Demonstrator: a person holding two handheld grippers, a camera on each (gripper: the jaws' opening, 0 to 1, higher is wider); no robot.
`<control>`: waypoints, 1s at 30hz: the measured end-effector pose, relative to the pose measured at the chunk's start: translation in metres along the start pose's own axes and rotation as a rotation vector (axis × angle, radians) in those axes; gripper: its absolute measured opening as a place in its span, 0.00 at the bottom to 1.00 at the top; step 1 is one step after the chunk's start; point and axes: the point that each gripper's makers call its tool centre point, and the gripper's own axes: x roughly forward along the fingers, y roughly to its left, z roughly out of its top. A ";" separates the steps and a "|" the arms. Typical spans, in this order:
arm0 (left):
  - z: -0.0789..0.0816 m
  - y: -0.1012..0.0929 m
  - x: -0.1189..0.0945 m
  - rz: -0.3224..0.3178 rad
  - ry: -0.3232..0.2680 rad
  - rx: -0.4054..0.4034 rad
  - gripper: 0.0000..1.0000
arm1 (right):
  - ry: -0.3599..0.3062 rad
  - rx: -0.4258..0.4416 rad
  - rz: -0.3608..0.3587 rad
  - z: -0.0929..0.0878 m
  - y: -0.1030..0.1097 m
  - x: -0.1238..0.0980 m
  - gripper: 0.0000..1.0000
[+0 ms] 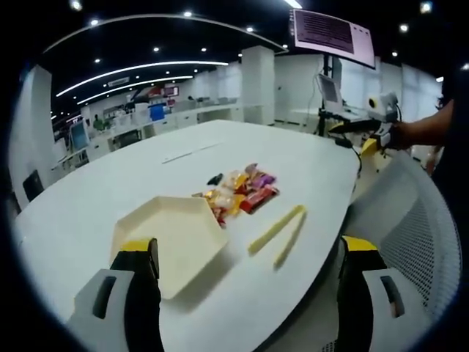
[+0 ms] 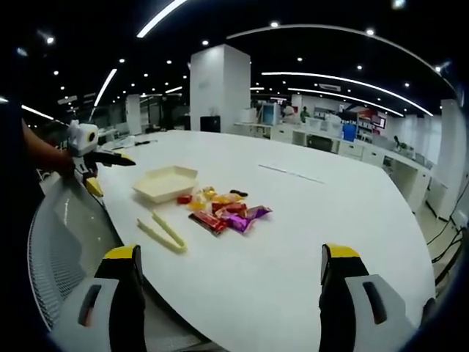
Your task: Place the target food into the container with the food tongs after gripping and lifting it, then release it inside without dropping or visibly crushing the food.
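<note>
White table (image 1: 146, 165) holds tray (image 1: 176, 238), tongs (image 1: 278, 233), wrapped snacks (image 1: 242, 192); both grippers' jaws gape, gripping nothing.

White table (image 2: 308, 242), cream tray (image 2: 165, 182), yellow food tongs (image 2: 163, 232), wrapped snacks (image 2: 226, 209)

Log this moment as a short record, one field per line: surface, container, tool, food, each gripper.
surface: white table
container: cream tray, on the table, nothing seen inside it
tool: yellow tongs, lying flat on the table beside the food, not held
food: pile of wrapped snacks between tray and tongs, untouched
left gripper: open, fingers wide apart, holding nothing, tray just ahead of it
right gripper: open, holding nothing, back from the snacks
other: mesh chair back at the table edge
</note>
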 end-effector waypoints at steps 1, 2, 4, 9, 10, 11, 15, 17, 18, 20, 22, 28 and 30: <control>0.000 0.000 0.000 0.001 0.001 -0.001 0.98 | -0.001 -0.001 0.001 0.000 0.000 0.000 1.00; -0.001 0.001 0.000 0.002 0.000 -0.001 0.98 | -0.001 -0.002 0.003 0.000 0.001 0.001 1.00; 0.000 0.001 0.000 0.001 -0.002 -0.002 0.97 | -0.001 0.000 0.006 0.000 0.002 0.002 1.00; 0.006 -0.008 0.001 -0.069 -0.038 0.012 0.97 | -0.001 0.005 0.012 0.001 0.004 0.004 1.00; 0.002 -0.010 0.002 -0.093 -0.016 0.032 0.96 | -0.003 0.004 0.014 0.001 0.004 0.005 1.00; 0.001 -0.012 0.003 -0.105 -0.007 0.042 0.95 | -0.003 0.003 0.016 0.001 0.004 0.005 1.00; 0.000 -0.016 0.010 -0.157 0.021 0.108 0.90 | -0.003 0.002 0.017 0.002 0.003 0.005 1.00; 0.000 -0.016 0.016 -0.182 0.043 0.157 0.83 | -0.002 0.003 0.015 0.002 0.002 0.005 1.00; 0.002 -0.018 0.018 -0.199 0.041 0.171 0.83 | -0.001 0.004 0.014 0.002 0.002 0.005 1.00; 0.004 -0.019 0.027 -0.229 0.068 0.194 0.82 | -0.002 0.008 0.015 0.002 0.002 0.004 1.00; 0.002 -0.023 0.036 -0.280 0.106 0.233 0.78 | -0.001 0.009 0.015 0.001 0.002 0.004 1.00; -0.009 -0.031 0.062 -0.378 0.212 0.313 0.65 | 0.001 0.021 0.017 -0.002 0.003 0.002 1.00; -0.010 -0.035 0.070 -0.397 0.226 0.340 0.64 | 0.000 0.028 0.015 -0.003 0.003 0.001 1.00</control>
